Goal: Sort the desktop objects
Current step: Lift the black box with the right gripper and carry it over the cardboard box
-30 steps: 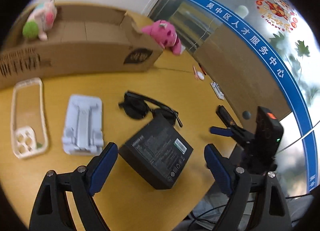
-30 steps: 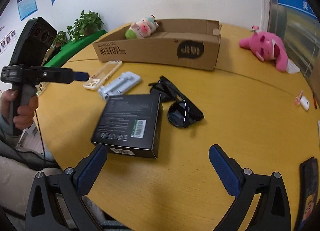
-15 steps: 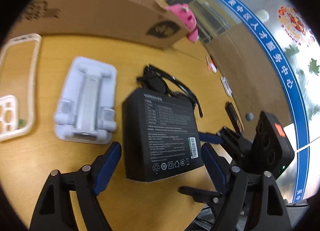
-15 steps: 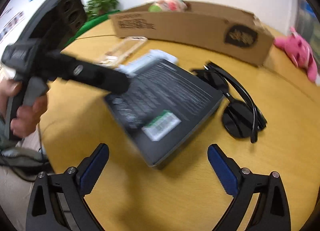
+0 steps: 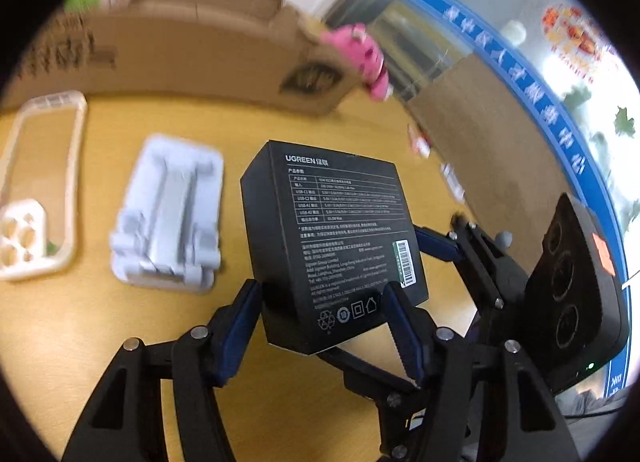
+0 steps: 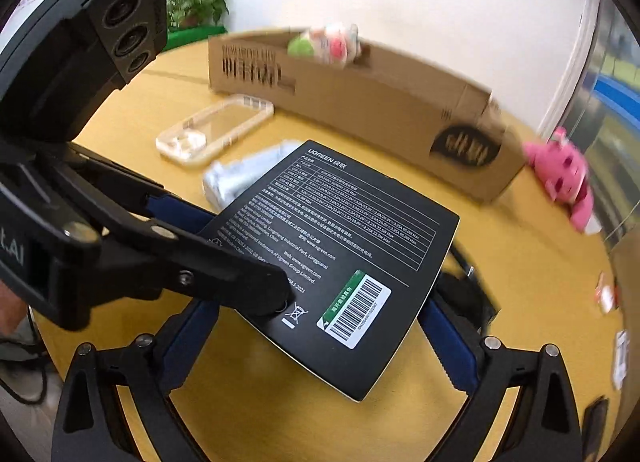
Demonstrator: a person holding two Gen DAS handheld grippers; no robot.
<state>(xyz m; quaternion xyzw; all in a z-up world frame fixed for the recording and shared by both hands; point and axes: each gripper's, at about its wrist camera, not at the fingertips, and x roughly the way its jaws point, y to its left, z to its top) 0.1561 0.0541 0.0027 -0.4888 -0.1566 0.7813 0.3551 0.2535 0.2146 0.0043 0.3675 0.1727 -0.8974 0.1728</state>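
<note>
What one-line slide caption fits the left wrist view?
Left gripper jaws closing around the black UGREEN box above the yellow table, cardboard box behind.

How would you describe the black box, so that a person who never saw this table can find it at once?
Start at the long cardboard carton at the back of the yellow table. In front of it, beside a pale grey phone stand, lies the black box. It alone is black, with white print and a green barcode sticker.
</note>
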